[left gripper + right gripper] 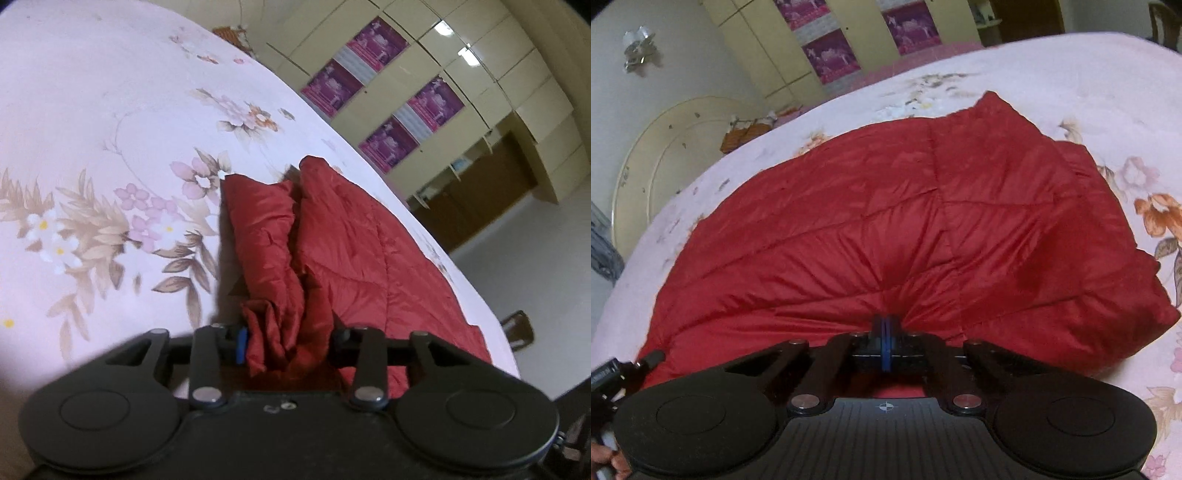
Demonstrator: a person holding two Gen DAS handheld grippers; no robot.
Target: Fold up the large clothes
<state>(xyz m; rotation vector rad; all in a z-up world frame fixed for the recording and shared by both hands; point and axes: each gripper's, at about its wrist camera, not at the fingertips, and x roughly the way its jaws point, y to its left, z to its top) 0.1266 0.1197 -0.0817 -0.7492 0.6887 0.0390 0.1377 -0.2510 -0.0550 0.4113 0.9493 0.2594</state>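
Sheet (92, 110): pink floral cloth under everything I work on; the red jacket (886, 221) lies spread on it, near the edge in my left view.
Right gripper (885, 328): my fingers are pressed together on the jacket's near hem, with creases fanning out from the pinch.
Left gripper (288, 343): my fingers stand partly apart with a bunched fold of red fabric between them; I can't tell whether the pads press on it.
Doing it well: I judge both grips should be firm before lifting, then both hands should carry the hem over level so the padded fabric folds flat and doesn't slide on the sheet.
Room: cream cupboards (480, 85) with purple posters (376, 40) stand beyond the sheet; a round pale board (653, 166) leans by the wall.
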